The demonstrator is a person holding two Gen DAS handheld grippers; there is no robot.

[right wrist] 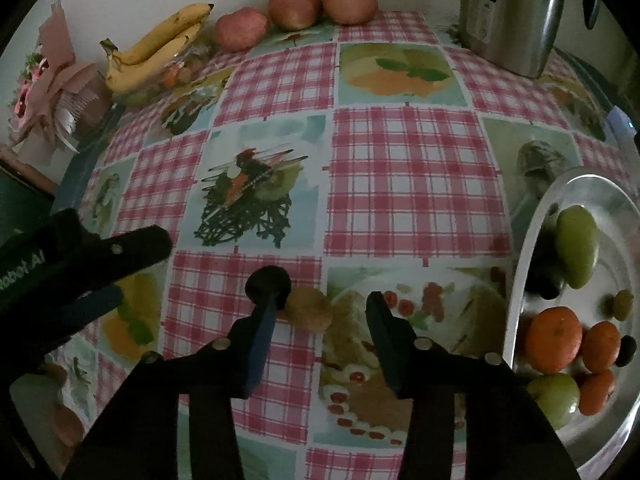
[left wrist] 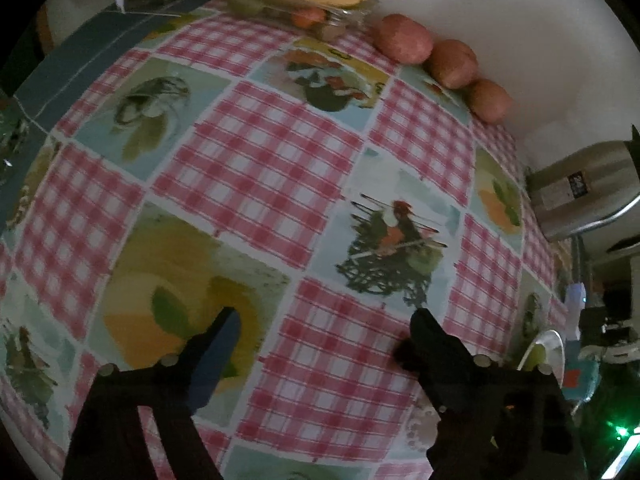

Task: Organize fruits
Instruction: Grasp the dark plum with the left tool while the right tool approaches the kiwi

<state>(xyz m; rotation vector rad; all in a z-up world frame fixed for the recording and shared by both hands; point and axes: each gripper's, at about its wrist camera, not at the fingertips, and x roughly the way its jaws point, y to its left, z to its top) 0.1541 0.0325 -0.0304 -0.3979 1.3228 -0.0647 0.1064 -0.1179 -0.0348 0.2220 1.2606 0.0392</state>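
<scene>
I'm holding my right jaws part open over the table point(right wrist: 400, 184), pointing steeply down, and they're gripping nothing. A small brown fruit point(right wrist: 308, 309) is lying in the gap, away from the tray point(right wrist: 534, 240), crowding the pad point(right wrist: 264, 328) farther from the tray, with open space on its tray side. It's looking near round, so no long axis to line up with, I'm guessing; the closing wants centring away from the tray first. My left jaws are hanging open and empty, farther from the tray than the fruit is, so the right hand is the nearer one. The tray is already carrying oranges point(right wrist: 554, 340) and green fruit point(right wrist: 576, 252). What I'm struggling with: a dark round blob point(right wrist: 268, 282) at that pad's tip, fruit or fingertip, I can't say, and whether the pad is actually touching the brown fruit.
</scene>
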